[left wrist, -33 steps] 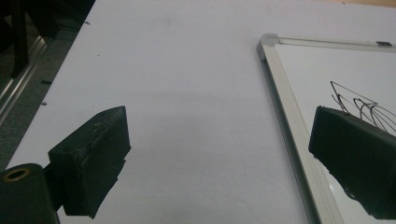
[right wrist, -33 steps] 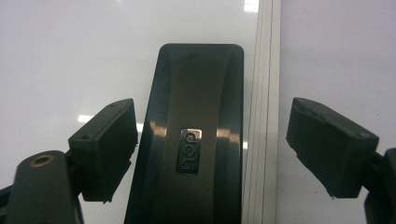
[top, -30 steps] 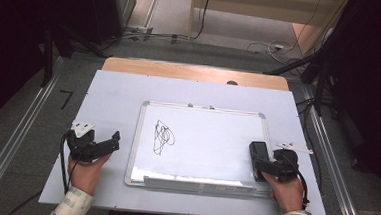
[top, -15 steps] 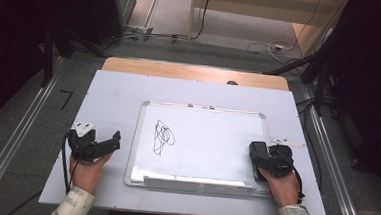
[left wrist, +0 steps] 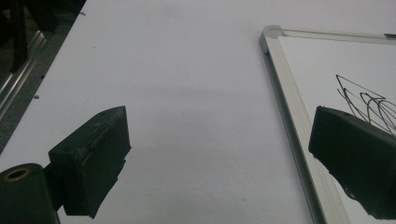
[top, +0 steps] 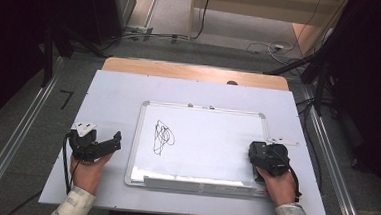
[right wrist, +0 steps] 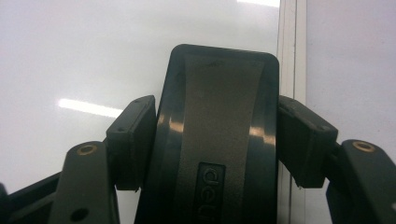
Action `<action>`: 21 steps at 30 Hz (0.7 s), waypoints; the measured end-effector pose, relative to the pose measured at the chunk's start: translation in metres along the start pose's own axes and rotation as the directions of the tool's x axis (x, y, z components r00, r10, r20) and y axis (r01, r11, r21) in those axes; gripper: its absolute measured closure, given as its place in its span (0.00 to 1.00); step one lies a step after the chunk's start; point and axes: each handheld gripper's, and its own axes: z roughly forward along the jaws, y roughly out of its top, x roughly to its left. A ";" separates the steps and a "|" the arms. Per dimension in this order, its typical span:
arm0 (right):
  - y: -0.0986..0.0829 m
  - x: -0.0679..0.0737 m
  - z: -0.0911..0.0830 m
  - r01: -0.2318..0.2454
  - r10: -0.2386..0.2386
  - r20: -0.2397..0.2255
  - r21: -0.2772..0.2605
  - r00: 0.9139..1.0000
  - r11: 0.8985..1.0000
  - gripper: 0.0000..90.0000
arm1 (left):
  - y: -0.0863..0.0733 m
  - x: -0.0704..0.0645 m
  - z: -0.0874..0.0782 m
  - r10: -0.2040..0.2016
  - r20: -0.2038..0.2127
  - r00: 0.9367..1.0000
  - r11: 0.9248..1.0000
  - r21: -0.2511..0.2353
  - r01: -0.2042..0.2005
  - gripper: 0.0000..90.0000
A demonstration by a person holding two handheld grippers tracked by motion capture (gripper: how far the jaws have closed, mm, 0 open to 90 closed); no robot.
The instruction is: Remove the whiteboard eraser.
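Note:
A whiteboard with a silver frame lies flat in the middle of the white tabletop. A black scribble marks its left part. My right gripper is over the board's right edge, shut on a black eraser that bears a logo; both jaws press its sides. My left gripper rests open on the bare tabletop just left of the board. In the left gripper view its jaws stand wide apart, with the board's frame and the scribble on the right.
A wooden strip runs along the table's far edge, with a small dark object on it. A thin white strip lies by the board's right side. Metal rails and cables flank the table on the floor.
The right gripper with the eraser has edged slightly left over the board's right edge. The left gripper has hardly moved.

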 end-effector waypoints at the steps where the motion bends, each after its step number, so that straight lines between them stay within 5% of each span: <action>1: 0.000 0.000 0.000 0.004 -0.004 -0.004 0.000 1.000 1.000 0.37 | 0.000 0.000 0.000 0.000 0.001 1.000 1.000 -0.001 0.000 0.06; 21: -0.002 0.000 -0.004 0.006 -0.006 -0.013 -0.020 1.000 1.000 0.42 | 0.000 0.001 -0.001 -0.013 0.002 1.000 1.000 -0.003 0.013 0.06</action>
